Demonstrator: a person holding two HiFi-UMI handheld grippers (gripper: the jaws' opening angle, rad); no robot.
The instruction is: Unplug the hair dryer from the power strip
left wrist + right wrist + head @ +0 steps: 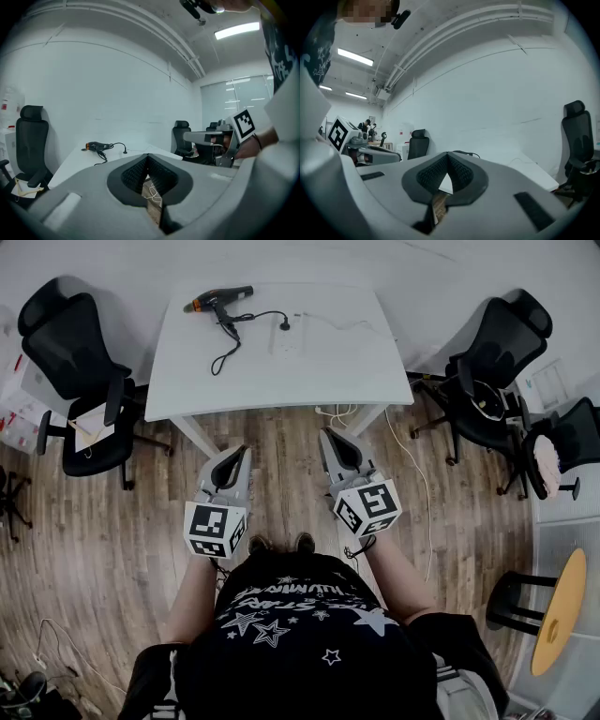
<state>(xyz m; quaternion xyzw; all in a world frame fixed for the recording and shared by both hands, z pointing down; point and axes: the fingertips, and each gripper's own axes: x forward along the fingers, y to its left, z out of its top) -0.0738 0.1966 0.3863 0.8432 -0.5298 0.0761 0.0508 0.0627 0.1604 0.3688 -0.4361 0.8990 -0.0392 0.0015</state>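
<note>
A black hair dryer (217,299) with an orange nozzle lies at the far left of the white table (356,371). Its black cord loops to a plug (285,326) seated in a white power strip (291,337). Both grippers hang over the wooden floor, short of the table's near edge and well away from the dryer. My left gripper (242,450) is shut and empty, and my right gripper (328,433) is shut and empty too. The left gripper view shows the dryer (96,146) and plug (125,151) far beyond the closed jaws (147,157). The right gripper view shows closed jaws (447,154) and a bit of cord (464,153).
Black office chairs stand left (80,381) and right (487,362) of the table, with another chair (562,442) further right. A round yellow-topped stand (561,610) sits at the lower right. White cables (337,413) trail under the table.
</note>
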